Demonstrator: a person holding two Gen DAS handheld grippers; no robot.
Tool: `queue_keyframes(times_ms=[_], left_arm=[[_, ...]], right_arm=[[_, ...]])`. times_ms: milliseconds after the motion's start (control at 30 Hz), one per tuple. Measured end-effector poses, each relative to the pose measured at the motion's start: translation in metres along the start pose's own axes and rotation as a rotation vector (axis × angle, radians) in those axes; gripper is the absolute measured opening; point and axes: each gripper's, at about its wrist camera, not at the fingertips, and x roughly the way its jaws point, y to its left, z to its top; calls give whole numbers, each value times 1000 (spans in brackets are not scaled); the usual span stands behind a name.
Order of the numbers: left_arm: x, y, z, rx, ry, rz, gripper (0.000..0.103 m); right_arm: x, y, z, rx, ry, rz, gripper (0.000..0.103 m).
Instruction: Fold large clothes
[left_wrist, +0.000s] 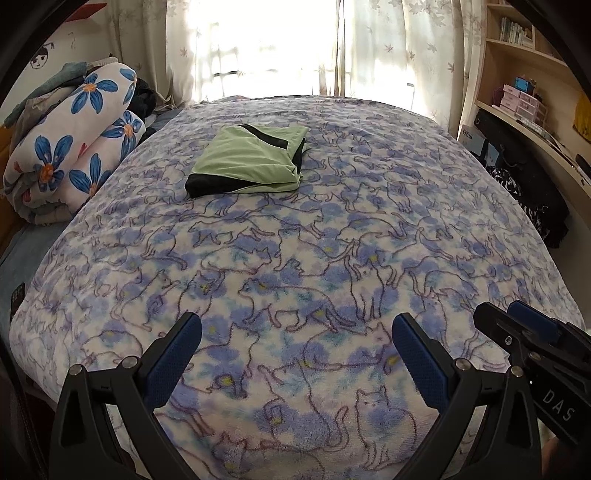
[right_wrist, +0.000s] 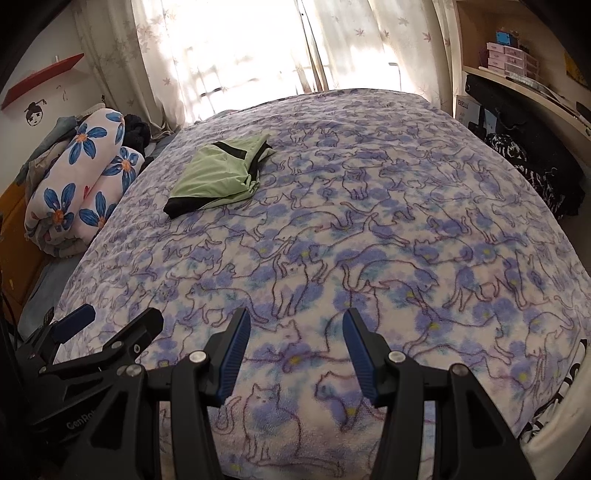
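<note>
Folded green garment (left_wrist: 251, 158), far on the bed (left_wrist: 332, 258): soft, light; grip layered edges. Left tool (left_wrist: 295, 354) and right tool (right_wrist: 295, 350) apart, empty.

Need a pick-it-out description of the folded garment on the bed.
Start at the bed, covered by a blue cat-print blanket. On its far left part, toward the curtained window, lies the folded garment. It is plain light green with black trim, unlike the blue-flowered bedding roll beside the bed.
</note>
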Motion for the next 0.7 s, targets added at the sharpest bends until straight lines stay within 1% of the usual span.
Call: queue_keyframes(times_ms=[167, 700], left_arm=[[0, -1, 0, -4, 3, -2, 102], [-1, -6, 1, -10, 14, -5, 102]], right_arm=[[-3, 1, 1, -5, -13, -22, 52], [-3, 2, 2, 2, -14, -29, 52]])
